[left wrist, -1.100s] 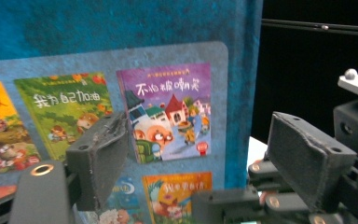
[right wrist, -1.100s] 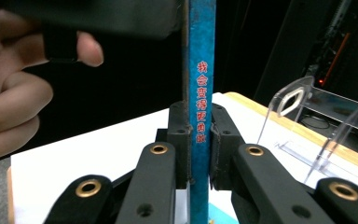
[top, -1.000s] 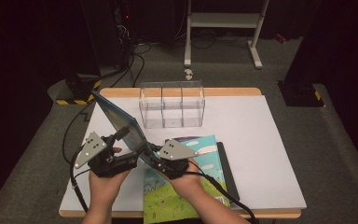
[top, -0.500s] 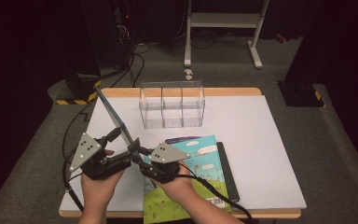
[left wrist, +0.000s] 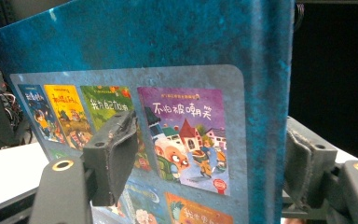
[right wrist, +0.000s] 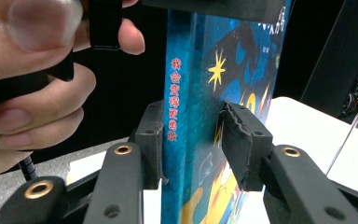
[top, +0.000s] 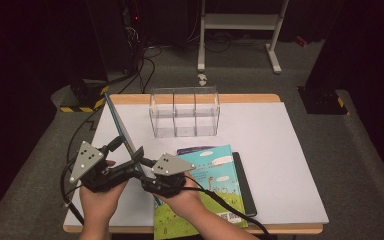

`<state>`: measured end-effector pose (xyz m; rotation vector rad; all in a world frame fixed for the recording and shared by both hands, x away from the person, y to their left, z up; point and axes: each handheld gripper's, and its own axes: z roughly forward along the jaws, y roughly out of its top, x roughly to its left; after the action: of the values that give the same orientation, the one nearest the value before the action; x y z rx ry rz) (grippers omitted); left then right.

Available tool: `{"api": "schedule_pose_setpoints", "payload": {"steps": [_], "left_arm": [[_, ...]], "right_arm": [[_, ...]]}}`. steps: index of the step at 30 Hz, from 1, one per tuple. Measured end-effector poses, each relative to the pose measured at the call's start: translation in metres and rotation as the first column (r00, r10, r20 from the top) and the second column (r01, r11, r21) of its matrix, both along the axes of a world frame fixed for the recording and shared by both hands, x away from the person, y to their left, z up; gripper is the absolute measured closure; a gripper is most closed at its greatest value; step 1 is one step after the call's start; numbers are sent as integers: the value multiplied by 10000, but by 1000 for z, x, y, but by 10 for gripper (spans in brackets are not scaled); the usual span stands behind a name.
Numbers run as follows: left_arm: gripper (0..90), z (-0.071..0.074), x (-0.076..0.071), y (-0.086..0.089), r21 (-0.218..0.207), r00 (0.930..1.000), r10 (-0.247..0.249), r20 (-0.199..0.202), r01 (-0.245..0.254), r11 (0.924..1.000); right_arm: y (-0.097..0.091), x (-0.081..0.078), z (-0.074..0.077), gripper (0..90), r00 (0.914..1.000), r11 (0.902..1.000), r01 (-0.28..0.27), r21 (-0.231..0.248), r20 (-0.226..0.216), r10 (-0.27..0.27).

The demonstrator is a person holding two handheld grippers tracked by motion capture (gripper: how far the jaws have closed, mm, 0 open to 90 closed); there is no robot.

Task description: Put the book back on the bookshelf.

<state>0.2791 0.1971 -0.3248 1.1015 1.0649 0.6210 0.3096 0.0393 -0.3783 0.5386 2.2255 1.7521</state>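
A thin blue picture book [top: 122, 130] stands on its lower edge at the table's left, seen nearly edge-on from above. My left gripper [top: 127, 149] straddles it from the left. In the left gripper view the back cover [left wrist: 177, 56] spans the gap of my left gripper [left wrist: 209, 154]; its jaws have just been closing and both pads [left wrist: 114, 149] meet the book. My right gripper [top: 141, 176] reaches it from the right. In the right gripper view the spine [right wrist: 179, 70] stands between the jaws of my right gripper [right wrist: 191, 140], which have just been opening and sit slack around it.
A clear box [top: 184, 112] with three compartments stands at the table's back middle. A teal and green picture book [top: 215, 180] lies flat over a dark one [top: 245, 187] near the front edge. The white tabletop [top: 280, 150] stretches right. A hand [right wrist: 32, 70] holds the other gripper close by.
Both hands and the standing book have shifted a little left, and the book has tipped more upright. The right gripper's jaws have spread apart around the spine.
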Motion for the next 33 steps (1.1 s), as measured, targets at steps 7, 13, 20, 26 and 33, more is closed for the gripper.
{"api": "schedule_pose_setpoints", "payload": {"steps": [7, 13, 20, 26, 33], "left_arm": [[339, 1, -1, 5, -25, 9999, -6, 128, 6, 10000], [365, 2, -3, 10, 53, 9998, 18, 184, -19, 10000], [410, 5, -5, 24, -18, 9996, 181, 226, -181, 9998], [473, 7, -7, 34, 124, 9980, 553, 316, -557, 9984], [593, 11, -7, 43, 460, 9905, 1276, 509, -1300, 9904]], "right_arm": [[-3, -1, -2, 568, 9995, 9997, -226, -103, -213, 224], [-5, -4, -3, 562, 9992, 9994, -336, -104, -222, 334], [-16, -8, -1, 541, 9985, 9987, -486, -176, -277, 481], [-46, -6, 4, 533, 9997, 9996, 26, -286, -227, -33], [-86, 4, 12, 533, 9959, 9964, 845, -39, -312, -846]]}}
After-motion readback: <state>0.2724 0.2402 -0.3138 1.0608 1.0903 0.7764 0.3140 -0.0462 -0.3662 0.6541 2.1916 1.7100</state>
